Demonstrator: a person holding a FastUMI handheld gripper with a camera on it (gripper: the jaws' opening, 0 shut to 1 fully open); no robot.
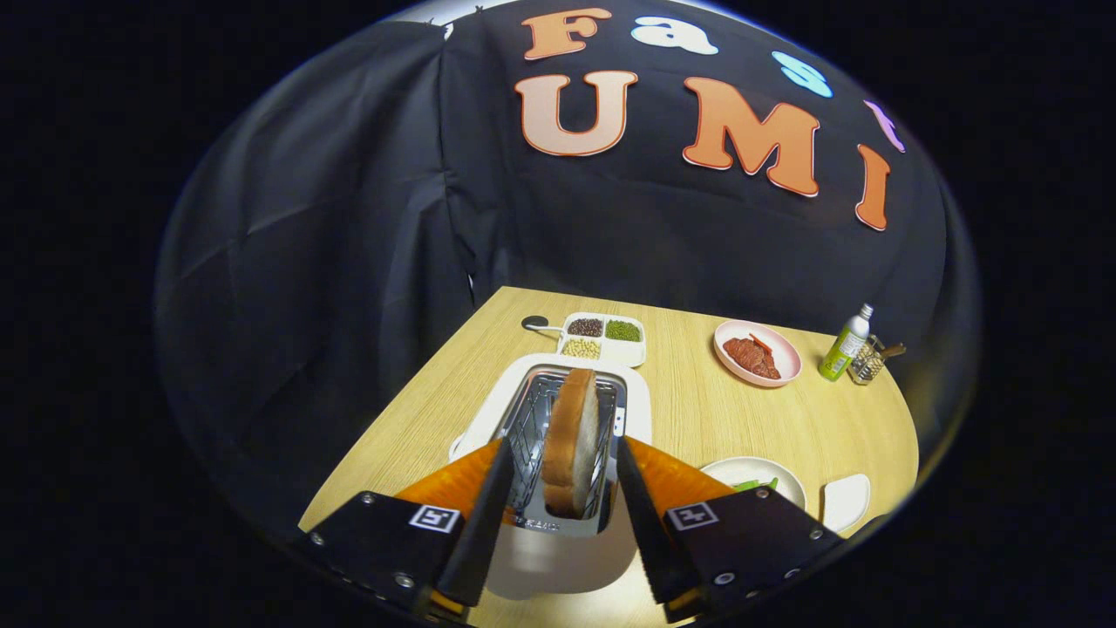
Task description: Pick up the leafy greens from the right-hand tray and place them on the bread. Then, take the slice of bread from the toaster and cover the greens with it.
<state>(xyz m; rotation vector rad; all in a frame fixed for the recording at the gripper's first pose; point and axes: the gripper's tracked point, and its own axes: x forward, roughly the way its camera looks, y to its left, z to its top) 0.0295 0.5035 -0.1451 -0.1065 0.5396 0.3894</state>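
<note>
At the bottom centre of the frame the gripper (pixel 558 488) has its fingers spread apart on either side of the slice of bread (pixel 571 436), without visibly pressing it. The slice stands upright in the white toaster (pixel 558 410) on the wooden table (pixel 697 410). At lower right, greens (pixel 757 483) lie on a plate (pixel 741 471); a pink plate (pixel 757 351) sits farther up.

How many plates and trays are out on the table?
4. A divided tray of beans beyond the toaster; a pink plate of red food near the bottle; a white plate with greens and a small dish beside the open tongs. More may be hidden.
</note>
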